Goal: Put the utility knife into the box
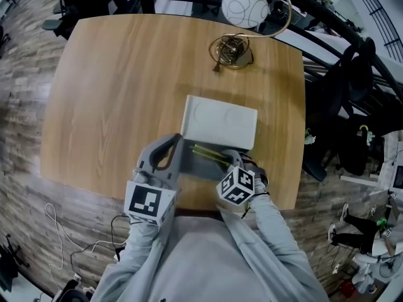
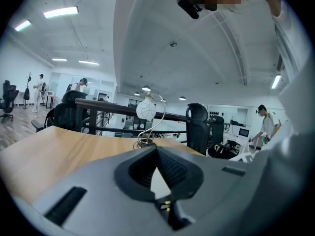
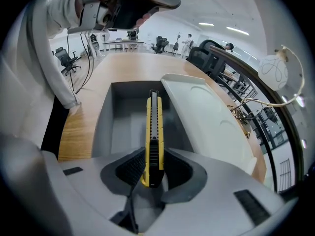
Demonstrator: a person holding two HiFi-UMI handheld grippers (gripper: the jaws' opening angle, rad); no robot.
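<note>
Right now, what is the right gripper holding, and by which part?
The right gripper holds the yellow utility knife by its near end, above the open box.

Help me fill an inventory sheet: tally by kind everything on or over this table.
utility knife: 1
box: 1
globe lamp: 1
grippers: 2, the left gripper and the right gripper
Total: 5

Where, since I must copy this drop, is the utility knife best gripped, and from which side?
By its rear end, jaws on the flat sides, as the right gripper holds it, coming along the grey box: the slim utility knife then lowers in lengthwise.
</note>
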